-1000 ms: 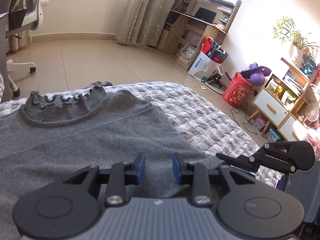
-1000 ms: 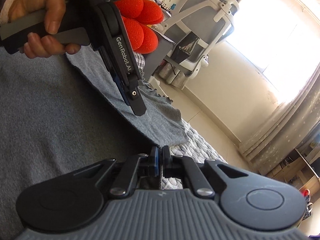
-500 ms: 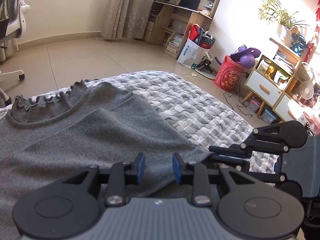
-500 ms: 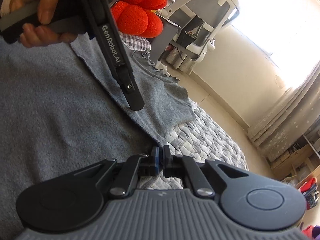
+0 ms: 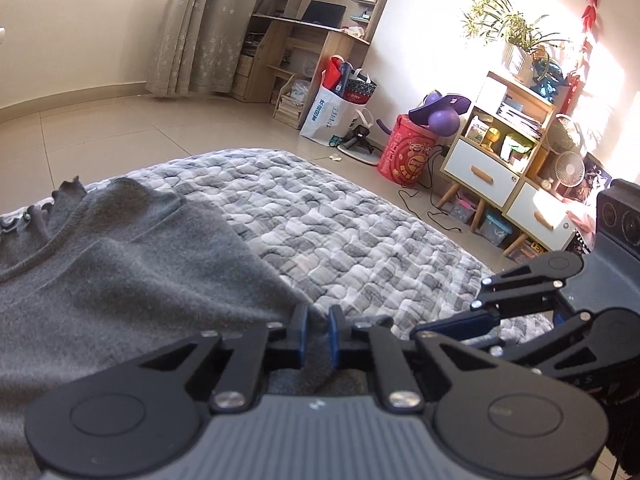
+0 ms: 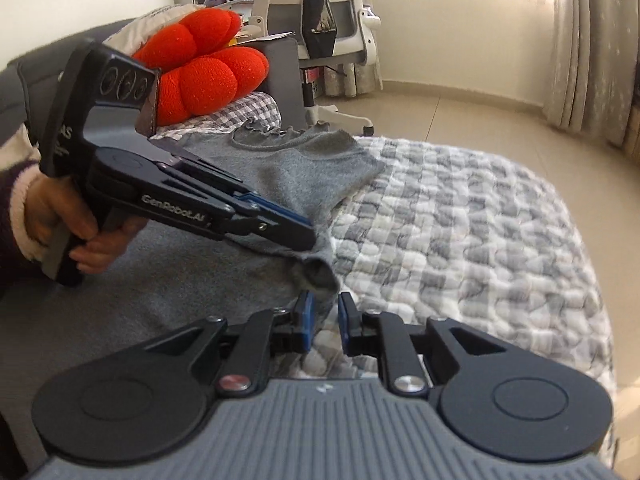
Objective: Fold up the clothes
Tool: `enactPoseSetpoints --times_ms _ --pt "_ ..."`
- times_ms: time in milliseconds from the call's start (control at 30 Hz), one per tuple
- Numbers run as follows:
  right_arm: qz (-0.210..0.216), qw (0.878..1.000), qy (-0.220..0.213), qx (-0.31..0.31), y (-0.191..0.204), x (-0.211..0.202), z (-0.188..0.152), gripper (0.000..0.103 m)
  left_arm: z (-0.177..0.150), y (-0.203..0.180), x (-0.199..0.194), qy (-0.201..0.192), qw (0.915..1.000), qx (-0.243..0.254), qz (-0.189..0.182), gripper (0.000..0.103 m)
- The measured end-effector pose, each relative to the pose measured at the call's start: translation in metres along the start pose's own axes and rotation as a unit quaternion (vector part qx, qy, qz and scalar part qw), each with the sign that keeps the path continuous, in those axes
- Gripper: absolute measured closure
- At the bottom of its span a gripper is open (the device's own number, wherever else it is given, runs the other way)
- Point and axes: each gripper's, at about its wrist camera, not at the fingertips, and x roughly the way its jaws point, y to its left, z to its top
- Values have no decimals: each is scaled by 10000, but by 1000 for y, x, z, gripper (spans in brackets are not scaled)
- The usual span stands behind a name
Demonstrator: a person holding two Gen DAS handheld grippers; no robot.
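The grey knit sweater with a ruffled collar (image 6: 304, 160) lies flat on the grey-and-white quilted bed cover (image 6: 460, 216), collar at the far end. The left gripper (image 5: 318, 330) has just been closing; its blue pads pinch the near edge of the sweater where the cuff hangs open. The right gripper (image 6: 324, 312) has just been opening; its jaws stand apart just in front of that cuff with no fabric pressed between the pads.

Step in hand, as judged: secure the sleeve edge with both grippers before folding it inward.
- Seat the right jaws fully over the cuff before closing.
- Keep the left grip firm so that the knit does not slide.
- Lift both edges together to avoid a twisted fold.

Not visible: the sweater's hem and the opposite sleeve, both cut off at the left. The layers under the left pads cannot be counted.
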Motion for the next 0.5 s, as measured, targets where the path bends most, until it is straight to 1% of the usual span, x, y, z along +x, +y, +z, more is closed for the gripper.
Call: enactPoseSetpoints --times_ms 67,100,167,233,333,433,500 --pt "230 9990 -37 374 -4 -6 -5 66 1 3 4 -38 10000 -59 -16 95" --pt "308 9982 -52 518 -5 -9 -6 66 2 4 6 -58 9999 -89 -23 95" --pt "304 9979 -57 569 -3 -15 -8 66 0 4 7 -120 9998 -154 -24 95" --pt "241 9982 -75 537 0 -21 -7 66 -1 1 3 -152 9998 -117 20 96" --pt "37 9985 -247 483 -5 -24 10 66 -1 0 -6 -139 9997 -220 -18 95" --pt "54 9978 -396 529 -14 -16 31 66 -1 2 -22 -217 9995 -230 -18 95" --pt "115 9974 -429 560 -20 -3 45 65 0 5 -32 -290 9994 -150 124 94"
